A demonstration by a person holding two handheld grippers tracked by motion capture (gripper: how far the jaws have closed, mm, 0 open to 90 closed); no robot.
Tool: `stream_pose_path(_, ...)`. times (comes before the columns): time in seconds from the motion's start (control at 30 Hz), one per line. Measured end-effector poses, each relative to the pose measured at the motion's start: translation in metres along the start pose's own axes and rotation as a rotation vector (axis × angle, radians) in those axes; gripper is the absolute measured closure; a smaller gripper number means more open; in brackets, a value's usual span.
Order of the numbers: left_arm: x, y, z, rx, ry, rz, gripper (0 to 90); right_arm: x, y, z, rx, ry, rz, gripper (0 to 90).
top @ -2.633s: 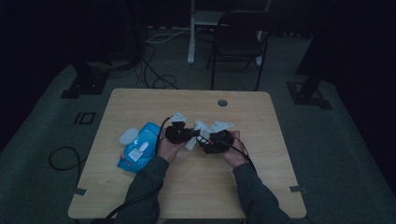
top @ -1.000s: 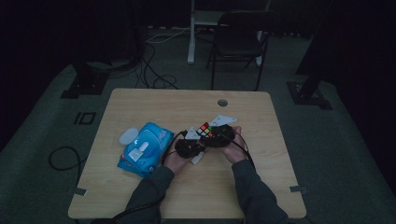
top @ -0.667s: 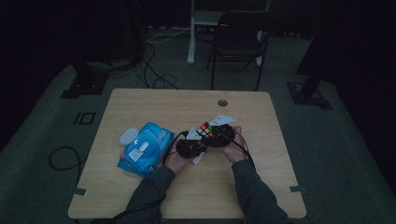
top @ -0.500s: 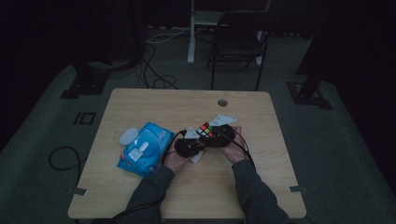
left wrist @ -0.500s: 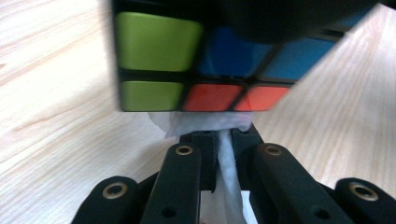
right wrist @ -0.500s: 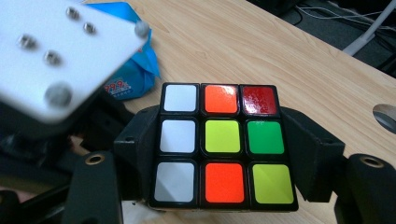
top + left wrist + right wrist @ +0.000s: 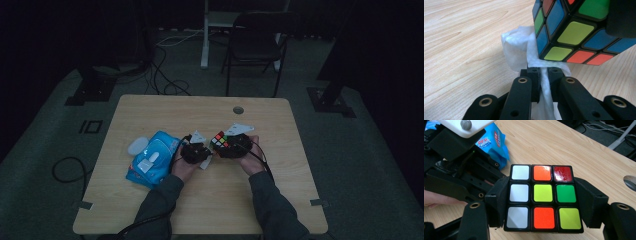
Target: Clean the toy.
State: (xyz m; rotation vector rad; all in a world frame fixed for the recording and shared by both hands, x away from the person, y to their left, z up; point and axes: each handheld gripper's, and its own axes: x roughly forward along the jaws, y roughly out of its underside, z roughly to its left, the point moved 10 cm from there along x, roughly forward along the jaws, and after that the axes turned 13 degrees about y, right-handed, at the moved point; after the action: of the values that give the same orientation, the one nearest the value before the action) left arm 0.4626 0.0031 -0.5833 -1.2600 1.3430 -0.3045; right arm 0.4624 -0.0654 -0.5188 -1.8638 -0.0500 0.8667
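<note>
A Rubik's cube (image 7: 542,197) sits clamped between the jaws of my right gripper (image 7: 542,195), its white, orange, yellow, green and red squares facing the camera. In the high view the cube (image 7: 218,140) is near the table's middle, with the right gripper (image 7: 226,145) around it. My left gripper (image 7: 545,72) is shut on a crumpled white wipe (image 7: 521,47), which presses against the cube's lower corner (image 7: 564,32). The left gripper (image 7: 199,152) lies just left of the cube, and its black body (image 7: 456,170) sits close beside the cube in the right gripper view.
A blue wet-wipe pack (image 7: 150,159) lies left of my hands, with a small white object (image 7: 137,146) beside it. The wooden table (image 7: 165,115) has a round cable hole (image 7: 238,109) near its far edge. A chair (image 7: 257,45) stands beyond the table.
Since 2.6 s ago the left gripper has moved right with the wipe up to the cube, and the cube's coloured faces have turned into sight. Over the last second almost nothing has moved.
</note>
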Motion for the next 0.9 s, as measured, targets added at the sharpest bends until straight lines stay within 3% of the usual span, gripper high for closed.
stream_pose_path(0.17,0.003,0.001,-0.004,0.005,0.010,0.008,85.4,0.002,0.000,0.001,0.007,-0.001,0.003,34.3)
stream_pose_path(0.53,0.017,0.007,-0.026,0.063,0.104,0.052,85.2,0.004,0.000,0.002,0.021,-0.008,0.007,34.3)
stream_pose_path(0.9,0.001,0.001,-0.003,-0.005,0.037,0.032,85.3,-0.001,0.004,-0.001,0.015,-0.007,0.001,34.3)
